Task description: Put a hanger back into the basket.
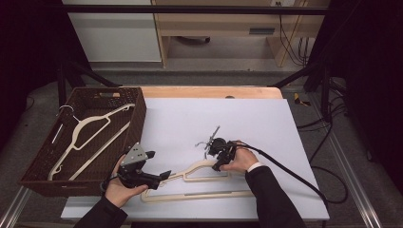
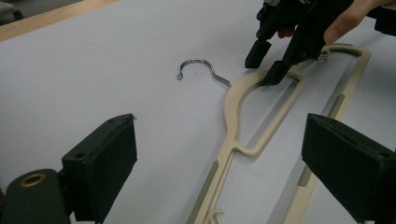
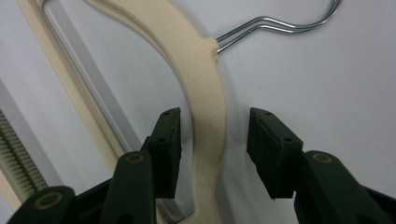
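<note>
A cream plastic hanger with a metal hook lies flat on the white sheet near the front edge. My right gripper points down at its neck. In the right gripper view the two jaws straddle the hanger's neck just below the hook, with a narrow gap on each side, so it is open. My left gripper is held low at the hanger's left shoulder. Its jaws stand wide apart, open, facing along the hanger toward the right gripper.
A dark wicker basket stands at the left with another cream hanger inside. The white sheet covers most of the wooden table. A black cable trails from the right gripper off the right edge.
</note>
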A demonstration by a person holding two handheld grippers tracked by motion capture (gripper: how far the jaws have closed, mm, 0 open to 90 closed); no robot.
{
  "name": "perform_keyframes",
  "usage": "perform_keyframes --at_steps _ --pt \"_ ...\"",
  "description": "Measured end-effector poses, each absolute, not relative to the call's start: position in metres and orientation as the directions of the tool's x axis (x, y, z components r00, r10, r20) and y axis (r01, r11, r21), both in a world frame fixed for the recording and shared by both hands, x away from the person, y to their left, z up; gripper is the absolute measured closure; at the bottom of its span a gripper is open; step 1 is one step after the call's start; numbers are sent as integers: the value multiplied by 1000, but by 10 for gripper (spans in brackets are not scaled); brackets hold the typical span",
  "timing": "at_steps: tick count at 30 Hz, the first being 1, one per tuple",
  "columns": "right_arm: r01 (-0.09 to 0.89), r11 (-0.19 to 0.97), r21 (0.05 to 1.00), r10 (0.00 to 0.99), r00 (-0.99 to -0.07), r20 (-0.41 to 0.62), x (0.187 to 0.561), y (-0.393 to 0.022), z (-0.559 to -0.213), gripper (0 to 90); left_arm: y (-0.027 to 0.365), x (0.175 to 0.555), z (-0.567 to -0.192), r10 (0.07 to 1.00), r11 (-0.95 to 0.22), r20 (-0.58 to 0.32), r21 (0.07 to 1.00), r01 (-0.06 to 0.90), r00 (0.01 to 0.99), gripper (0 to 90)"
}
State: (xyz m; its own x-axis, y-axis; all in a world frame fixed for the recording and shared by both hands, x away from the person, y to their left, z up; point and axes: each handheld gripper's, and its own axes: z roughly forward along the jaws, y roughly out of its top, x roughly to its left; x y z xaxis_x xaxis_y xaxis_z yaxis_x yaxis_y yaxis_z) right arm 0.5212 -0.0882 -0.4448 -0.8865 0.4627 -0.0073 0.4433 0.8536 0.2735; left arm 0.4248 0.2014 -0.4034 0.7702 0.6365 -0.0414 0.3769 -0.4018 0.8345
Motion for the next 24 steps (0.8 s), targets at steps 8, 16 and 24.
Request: perform_keyframes --at_steps 8,16,24 --pt "440 855 274 457 -890 1 522 -87 -448 639 201 425 -404 635 -407 -38 833 376 772 101" --pt "435 860 266 446 -895 21 524 -88 -447 731 200 426 -405 634 -410 -38 831 377 772 101" --pt "448 852 272 459 -888 24 525 -90 -443 737 200 425 -405 634 -409 -37 831 376 772 101"
